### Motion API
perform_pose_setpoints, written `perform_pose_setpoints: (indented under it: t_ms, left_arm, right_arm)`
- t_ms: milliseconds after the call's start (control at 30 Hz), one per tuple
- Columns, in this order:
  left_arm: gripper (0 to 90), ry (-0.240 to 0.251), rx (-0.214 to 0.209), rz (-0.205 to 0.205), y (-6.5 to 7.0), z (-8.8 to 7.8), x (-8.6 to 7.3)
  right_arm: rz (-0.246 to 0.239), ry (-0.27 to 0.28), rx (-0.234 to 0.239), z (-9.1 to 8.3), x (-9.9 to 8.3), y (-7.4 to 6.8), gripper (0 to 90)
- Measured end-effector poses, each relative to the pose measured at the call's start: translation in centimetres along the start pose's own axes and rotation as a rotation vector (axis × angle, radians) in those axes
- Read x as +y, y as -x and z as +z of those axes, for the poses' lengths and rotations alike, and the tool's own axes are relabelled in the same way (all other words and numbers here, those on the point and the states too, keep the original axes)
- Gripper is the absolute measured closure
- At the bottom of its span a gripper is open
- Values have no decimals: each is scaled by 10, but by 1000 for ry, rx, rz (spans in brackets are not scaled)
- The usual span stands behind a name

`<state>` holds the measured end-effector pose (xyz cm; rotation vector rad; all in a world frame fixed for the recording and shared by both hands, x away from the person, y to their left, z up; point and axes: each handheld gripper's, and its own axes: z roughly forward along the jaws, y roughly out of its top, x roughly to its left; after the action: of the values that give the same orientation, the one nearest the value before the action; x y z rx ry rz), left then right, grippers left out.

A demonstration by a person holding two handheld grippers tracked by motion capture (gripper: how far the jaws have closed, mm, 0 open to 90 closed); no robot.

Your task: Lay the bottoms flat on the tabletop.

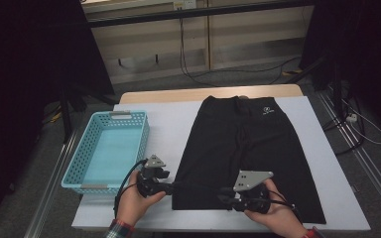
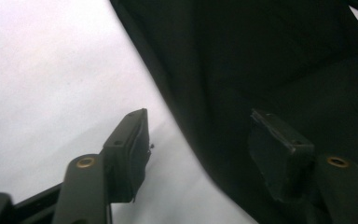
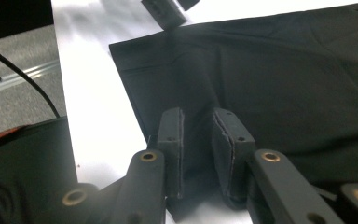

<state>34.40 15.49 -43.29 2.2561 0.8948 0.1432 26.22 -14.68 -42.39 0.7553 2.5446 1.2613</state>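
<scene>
A pair of black shorts (image 1: pixel 245 148) lies flat on the white desk (image 1: pixel 178 124), waistband at the far side and hems at the near edge. A light-blue perforated basket (image 1: pixel 110 148) sits just beside the shorts at the desk's left side, apart from them.

The left claw (image 1: pixel 171 187) sits at the near-left corner of the shorts. In the left gripper view its 2 jaws are spread: 1 over the bare white desk, the other over the black fabric (image 2: pixel 261 70), with the garment's edge running between them and neither pad pressing on it.

The right claw (image 1: pixel 224 192) rests on the near hem, near the left claw. In the right gripper view its jaws stand close together, pinching a raised fold of the hem fabric (image 3: pixel 198 126) between the pads.
</scene>
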Motion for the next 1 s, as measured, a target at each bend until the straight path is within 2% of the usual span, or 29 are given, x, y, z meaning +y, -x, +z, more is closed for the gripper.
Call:
perform_pose_setpoints:
  t_ms: [67,133,200,367,433,633,667,700,733,833,1000]
  left_arm:
    - [351,7,-6,6,1,2,0]
    - [329,12,-8,13,1,2,1]
    - [308,21,-12,25,1,2,1]
    - [277,28,-13,8,0,3,2]
    - [274,25,-13,11,-1,3,3]
    - [276,33,-3,5,-4,3,5]
    - [276,35,-2,1,-4,3,5]
    - [275,35,-2,1,-4,3,5]
    - [275,36,1,7,-5,3,6]
    - [275,33,1,1,-4,5,5]
    - [272,27,-4,1,-5,5,4]
  right_arm:
    - [-8,0,7,4,3,-3,724]
    - [-21,-14,43,9,3,-3,725]
    - [-9,-53,91,17,0,-4,736]
    - [-14,-109,107,30,-10,-4,680]
    - [-20,-89,121,32,-11,-5,652]
    - [-70,-87,80,33,-12,-8,788]
    - [-86,-86,76,33,-11,-9,875]
    - [-86,-86,76,33,-11,-9,875]
    - [-105,-92,77,34,-9,-12,900]
    - [-73,-92,132,34,-7,-12,900]
    - [-52,-68,191,27,-3,-16,900]
